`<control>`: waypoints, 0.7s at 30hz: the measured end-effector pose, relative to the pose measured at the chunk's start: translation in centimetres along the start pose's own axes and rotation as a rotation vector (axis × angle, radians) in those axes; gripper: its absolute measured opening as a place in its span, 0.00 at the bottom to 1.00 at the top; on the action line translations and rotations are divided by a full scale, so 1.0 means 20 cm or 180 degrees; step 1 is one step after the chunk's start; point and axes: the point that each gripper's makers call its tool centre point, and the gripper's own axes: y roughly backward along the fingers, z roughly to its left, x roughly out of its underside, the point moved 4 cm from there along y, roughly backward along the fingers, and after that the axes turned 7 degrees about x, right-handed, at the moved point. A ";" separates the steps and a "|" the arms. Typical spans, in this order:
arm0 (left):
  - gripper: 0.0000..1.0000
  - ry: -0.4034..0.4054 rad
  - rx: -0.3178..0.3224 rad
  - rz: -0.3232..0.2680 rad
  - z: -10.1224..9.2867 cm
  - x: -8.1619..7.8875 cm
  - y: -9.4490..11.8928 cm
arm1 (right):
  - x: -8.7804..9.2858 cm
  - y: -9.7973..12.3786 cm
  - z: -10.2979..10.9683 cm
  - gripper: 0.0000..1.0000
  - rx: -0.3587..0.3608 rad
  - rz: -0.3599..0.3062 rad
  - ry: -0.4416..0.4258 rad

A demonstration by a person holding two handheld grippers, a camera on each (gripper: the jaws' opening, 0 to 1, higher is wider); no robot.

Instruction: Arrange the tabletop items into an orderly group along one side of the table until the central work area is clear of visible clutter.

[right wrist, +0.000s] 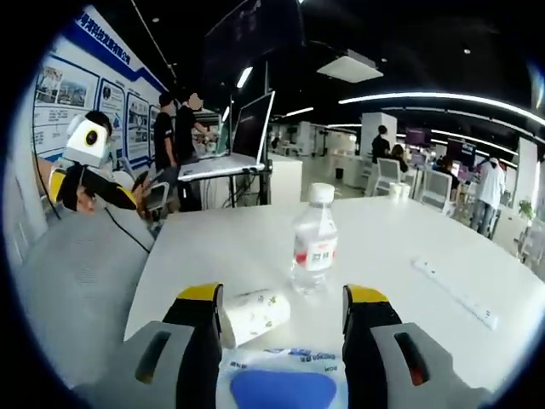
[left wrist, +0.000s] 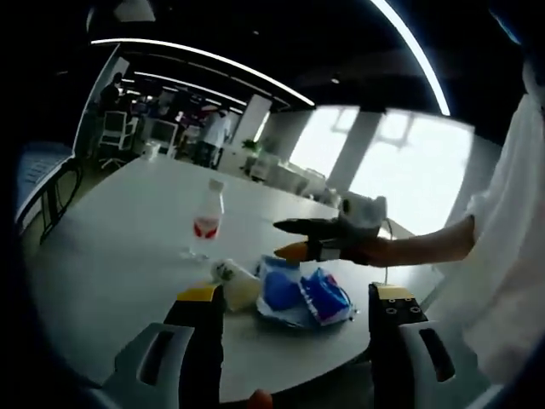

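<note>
In the left gripper view, the left tool (left wrist: 294, 311) hung open near the edge of the surface (left wrist: 119, 247), nothing between its jaws. Just beyond them lay the tipped paper cup (left wrist: 236, 282) and the blue packets (left wrist: 305, 295), the water bottle (left wrist: 207, 218) upright farther in. The right tool (left wrist: 289, 239) reached over the packets; whether it was open I cannot tell there. In the right gripper view its jaws stood apart over a blue packet (right wrist: 283, 388).
</note>
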 end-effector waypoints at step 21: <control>0.65 0.0116 -0.0174 -0.0071 -0.01 0.04 0.07 | 0.25 -0.11 0.17 0.25 0.0245 0.0626 0.0434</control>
